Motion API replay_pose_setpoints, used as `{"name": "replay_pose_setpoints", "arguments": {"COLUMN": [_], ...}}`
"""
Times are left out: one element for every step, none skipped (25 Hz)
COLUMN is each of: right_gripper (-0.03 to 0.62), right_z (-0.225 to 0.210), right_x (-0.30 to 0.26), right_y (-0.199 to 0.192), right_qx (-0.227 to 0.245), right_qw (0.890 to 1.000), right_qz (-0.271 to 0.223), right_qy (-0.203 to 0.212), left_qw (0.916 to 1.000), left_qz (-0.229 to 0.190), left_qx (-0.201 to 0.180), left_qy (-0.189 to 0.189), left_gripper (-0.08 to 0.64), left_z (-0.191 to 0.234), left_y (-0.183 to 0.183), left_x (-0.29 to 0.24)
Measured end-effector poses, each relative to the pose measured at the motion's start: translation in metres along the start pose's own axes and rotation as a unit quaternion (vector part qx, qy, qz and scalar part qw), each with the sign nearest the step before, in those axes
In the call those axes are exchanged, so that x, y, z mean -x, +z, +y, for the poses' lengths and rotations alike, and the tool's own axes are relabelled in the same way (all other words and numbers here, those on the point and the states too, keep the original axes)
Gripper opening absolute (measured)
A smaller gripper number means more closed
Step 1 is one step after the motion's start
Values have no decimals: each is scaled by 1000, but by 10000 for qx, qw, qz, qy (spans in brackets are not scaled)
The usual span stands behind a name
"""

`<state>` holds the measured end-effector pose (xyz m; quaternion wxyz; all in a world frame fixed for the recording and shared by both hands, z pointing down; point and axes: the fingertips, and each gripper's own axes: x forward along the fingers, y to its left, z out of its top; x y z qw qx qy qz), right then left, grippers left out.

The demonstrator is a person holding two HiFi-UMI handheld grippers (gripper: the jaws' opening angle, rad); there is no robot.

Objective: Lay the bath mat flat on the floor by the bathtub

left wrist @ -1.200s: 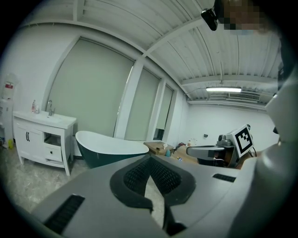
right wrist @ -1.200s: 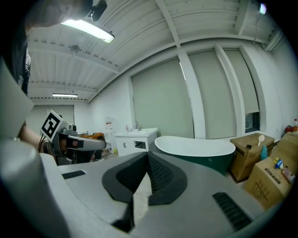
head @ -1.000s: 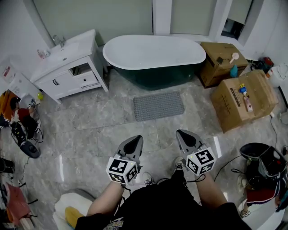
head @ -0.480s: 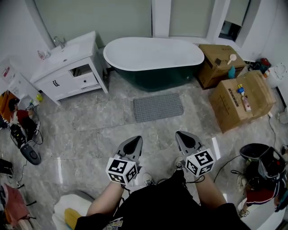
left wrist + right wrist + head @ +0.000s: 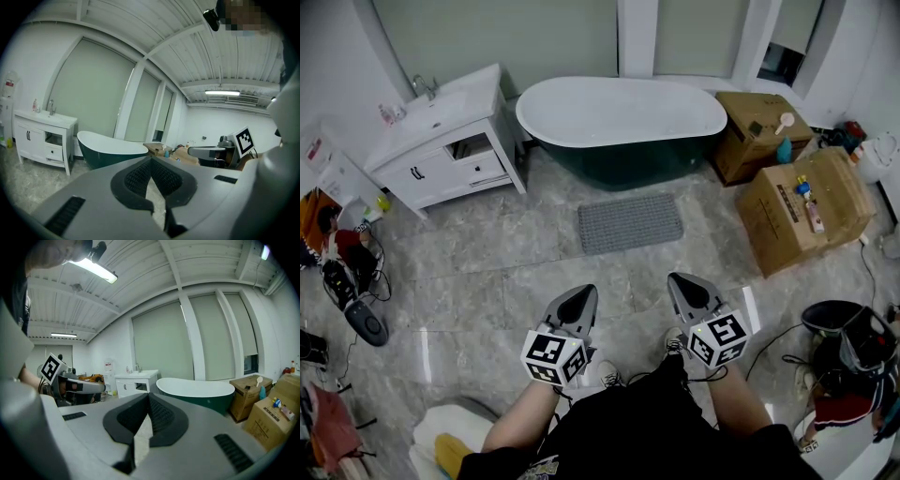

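Floor [image 5: 497,281] lay open on near side of bath mat [image 5: 630,222], wide passage straight to it. Mat boxed in on 3 sides: bathtub [image 5: 622,117] behind, vanity [image 5: 445,145] to left, cardboard boxes [image 5: 806,211] to right. Clutter [image 5: 345,267] crowded far-left edge.

Bath mat [image 5: 630,222]: looked grey and matt, with a nubbed, rough, woven-looking face.
Floor [image 5: 487,272]: showed grey veined stone-look tiles, polished, glossy with light streaks.
Bathtub [image 5: 623,112]: appeared smooth and glossy, white inside, dark green outside.
Vanity [image 5: 450,150]: seemed white-painted, smooth, with a soft sheen.
Boxes [image 5: 806,206]: looked like brown cardboard, matt.
Left gripper [image 5: 578,294]: had a grey matt plastic shell.
Right gripper [image 5: 685,283]: had a like shell.
Pads [image 5: 136,177]: looked black, finely ribbed, rubbery.
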<state>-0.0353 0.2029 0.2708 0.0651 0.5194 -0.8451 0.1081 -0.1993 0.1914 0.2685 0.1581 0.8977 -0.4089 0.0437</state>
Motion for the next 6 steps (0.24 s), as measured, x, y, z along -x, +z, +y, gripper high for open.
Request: {"name": "replay_pose_setpoints", "arguments": {"right_gripper": [16, 17, 17, 15, 17, 17], "right_z": [0, -1, -1, -1, -1, 0], "right_x": [0, 1, 2, 3, 5, 6], "right_y": [0, -1, -1, -2, -2, -3], "right_qx": [-4, -9, -15, -21, -26, -31], "right_qw": [10000, 10000, 10000, 10000, 10000, 10000], "right_qz": [-3, -5, -4, -2, 1, 5], "right_qy": [-2, -4, -6, -9, -12, -16], "left_qw": [10000, 10000, 10000, 10000, 10000, 10000], "left_qz": [-1, -2, -2, -1, 0, 2], "left_qx": [1, 4, 7, 9, 10, 11], "left_qy": [-3, -4, -5, -5, -6, -7], "left_gripper": [15, 15, 15, 15, 15, 15], "left_z": [-1, -1, -2, -3, -3, -4], "left_y": [0, 0, 0, -1, -1, -2], "left_x": [-1, -1, -1, 0, 0, 1]}}
